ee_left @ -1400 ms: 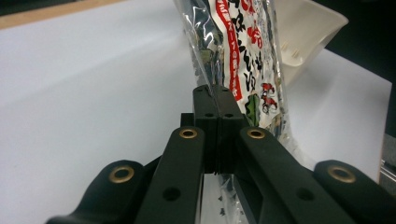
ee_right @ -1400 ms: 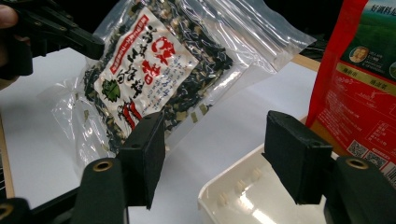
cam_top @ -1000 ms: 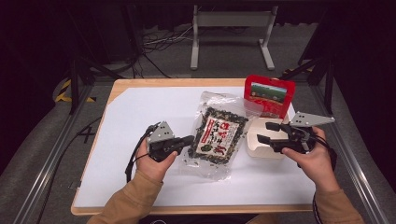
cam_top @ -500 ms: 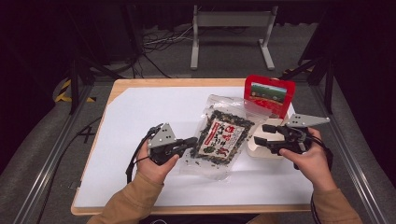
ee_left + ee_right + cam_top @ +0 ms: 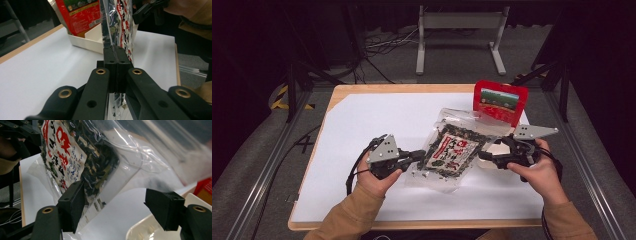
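Observation:
A clear bag of dark dried seaweed with a red and white label lies tilted at the middle of the table. My left gripper is shut on the bag's clear left edge; in the left gripper view the jaws pinch the plastic and the bag rises beyond them. My right gripper is open at the bag's right edge. In the right gripper view the bag hangs over the gripper, touching the left pad, while the right pad stands apart.
A red box stands at the back right on the white sheet. A white tray lies under my right gripper, in front of that box. Wooden table edges border the sheet, with bare sheet to the left.
The left gripper has raised the bag's left edge a little. The right gripper has moved slightly down and left, closer to the bag's right edge, still open.

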Demonstrator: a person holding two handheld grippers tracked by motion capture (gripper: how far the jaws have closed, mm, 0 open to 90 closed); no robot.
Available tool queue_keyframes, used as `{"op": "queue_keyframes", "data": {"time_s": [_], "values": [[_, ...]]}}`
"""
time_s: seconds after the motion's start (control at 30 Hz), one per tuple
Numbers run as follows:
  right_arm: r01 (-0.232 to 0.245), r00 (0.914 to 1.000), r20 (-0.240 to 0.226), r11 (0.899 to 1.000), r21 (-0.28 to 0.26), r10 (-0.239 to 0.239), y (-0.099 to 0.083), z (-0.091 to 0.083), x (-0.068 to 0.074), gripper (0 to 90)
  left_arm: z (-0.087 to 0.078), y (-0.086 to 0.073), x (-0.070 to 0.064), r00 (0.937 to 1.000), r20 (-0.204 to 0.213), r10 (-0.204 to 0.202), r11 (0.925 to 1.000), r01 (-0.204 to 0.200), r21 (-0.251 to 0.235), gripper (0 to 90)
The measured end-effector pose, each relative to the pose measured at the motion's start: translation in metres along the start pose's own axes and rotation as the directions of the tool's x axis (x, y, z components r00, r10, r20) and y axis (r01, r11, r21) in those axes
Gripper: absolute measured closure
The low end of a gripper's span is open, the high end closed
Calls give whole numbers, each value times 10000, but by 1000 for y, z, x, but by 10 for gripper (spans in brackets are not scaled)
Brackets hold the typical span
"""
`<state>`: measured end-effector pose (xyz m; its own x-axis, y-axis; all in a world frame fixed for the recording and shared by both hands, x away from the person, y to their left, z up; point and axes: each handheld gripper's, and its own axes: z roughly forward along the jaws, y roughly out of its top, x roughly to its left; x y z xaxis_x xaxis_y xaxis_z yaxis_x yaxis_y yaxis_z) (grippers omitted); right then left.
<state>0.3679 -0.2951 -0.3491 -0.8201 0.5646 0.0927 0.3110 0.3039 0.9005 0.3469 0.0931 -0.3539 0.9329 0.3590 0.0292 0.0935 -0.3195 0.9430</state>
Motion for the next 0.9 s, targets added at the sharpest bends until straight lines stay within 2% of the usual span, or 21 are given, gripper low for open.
{"op": "queue_keyframes", "data": {"time_s": [0.27, 0.43, 0.53, 0.6, 0.7, 0.8, 0.87, 0.9], "values": [[190, 9989, -430, 9990, -407, -207, 2, 7, 5, 379, 0, 0, 0, 9999, 161, -59, 9999, 61, -106, 900], [-122, 9958, -918, 9971, -754, 53, 4, 11, 6, 424, -1, -3, 4, 9987, 423, -294, 9990, 307, -311, 900], [-217, 9935, -1135, 9966, -791, 127, 3, 13, 6, 462, -1, -4, 5, 9985, 391, -373, 9987, 385, -326, 900], [-366, 9879, -1532, 9969, -693, 256, 3, 15, 6, 521, -3, -4, 6, 9988, 402, -276, 9990, 290, -352, 900], [-70, 9811, -1935, 9981, -606, -49, 9, 16, 8, 609, -6, -4, 6, 9986, 376, -364, 9979, 384, -513, 900], [207, 9659, -2563, 9974, -691, -378, 21, 10, 12, 694, -10, -4, 10, 9982, 370, -472, 9959, 499, -751, 900], [535, 9577, -2789, 9961, -703, -711, 29, 6, 16, 731, -12, -4, 13, 9971, 418, -632, 9937, 667, -900, 898], [776, 9522, -2901, 9943, -733, -957, 35, 4, 19, 742, -13, -4, 14, 9975, 394, -594, 9935, 629, -950, 895]]}}
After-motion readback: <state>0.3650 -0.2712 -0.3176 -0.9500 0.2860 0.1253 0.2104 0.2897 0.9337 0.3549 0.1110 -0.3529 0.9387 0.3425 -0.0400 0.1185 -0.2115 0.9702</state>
